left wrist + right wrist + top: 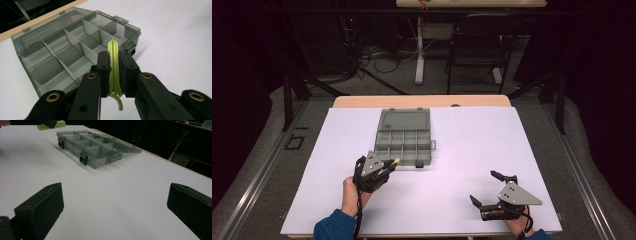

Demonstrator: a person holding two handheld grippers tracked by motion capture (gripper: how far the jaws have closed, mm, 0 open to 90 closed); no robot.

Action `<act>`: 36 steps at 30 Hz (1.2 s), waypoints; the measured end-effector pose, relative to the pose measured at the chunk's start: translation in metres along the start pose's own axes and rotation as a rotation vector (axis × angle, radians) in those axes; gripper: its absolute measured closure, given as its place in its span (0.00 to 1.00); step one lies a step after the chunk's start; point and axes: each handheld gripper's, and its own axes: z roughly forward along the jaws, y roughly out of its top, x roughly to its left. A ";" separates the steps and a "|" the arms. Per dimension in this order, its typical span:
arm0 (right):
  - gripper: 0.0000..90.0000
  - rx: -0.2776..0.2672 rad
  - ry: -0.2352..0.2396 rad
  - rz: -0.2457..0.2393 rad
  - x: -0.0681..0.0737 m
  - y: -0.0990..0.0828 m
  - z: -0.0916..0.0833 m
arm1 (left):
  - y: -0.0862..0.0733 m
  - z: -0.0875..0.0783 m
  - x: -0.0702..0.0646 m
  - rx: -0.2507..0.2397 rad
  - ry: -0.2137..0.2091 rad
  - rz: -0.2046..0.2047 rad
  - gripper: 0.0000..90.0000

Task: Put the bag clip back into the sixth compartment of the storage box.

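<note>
Left claw (114, 62) clamped on yellow-green strip (114, 67) beside open organizer box (405, 137) — right claw (486, 187) wide open, empty.

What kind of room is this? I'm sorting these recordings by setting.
Probably a lab or recording studio: a white-topped table ringed by dark curtains, loose cables on the floor behind, and a desk with a chair beyond.

The worktop (472, 150) was covered by a white sheet, with a wooden edge showing at the far side; on it lay an open grey compartment box (405, 137), lid flat behind
</note>
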 end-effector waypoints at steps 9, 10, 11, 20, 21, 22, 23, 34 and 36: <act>0.00 0.000 -0.002 -0.001 0.000 0.000 0.000 | 0.004 0.003 0.005 -0.009 0.008 -0.001 0.89; 0.00 0.000 -0.002 -0.001 0.000 0.000 0.000 | 0.005 0.003 0.005 -0.012 0.008 -0.004 0.89; 0.00 0.001 -0.002 -0.002 0.000 0.000 0.000 | 0.006 0.003 0.006 -0.012 0.010 -0.002 0.89; 0.00 0.000 -0.002 -0.002 0.000 0.000 0.000 | 0.009 0.007 0.013 -0.021 0.021 -0.005 0.89; 0.00 0.000 -0.002 -0.002 0.000 0.000 0.000 | 0.009 0.007 0.013 -0.021 0.021 -0.005 0.89; 0.00 -0.002 -0.003 -0.002 0.000 0.000 0.000 | 0.010 0.008 0.014 -0.020 0.024 -0.004 0.89; 0.00 -0.002 -0.003 -0.002 0.000 0.000 0.000 | 0.010 0.008 0.014 -0.020 0.024 -0.004 0.89; 0.00 -0.003 -0.002 -0.002 0.000 0.000 0.000 | 0.013 0.015 0.022 -0.013 0.037 -0.010 0.89; 0.00 -0.003 -0.003 -0.002 0.000 0.000 0.000 | 0.014 0.017 0.023 -0.016 0.039 -0.013 0.89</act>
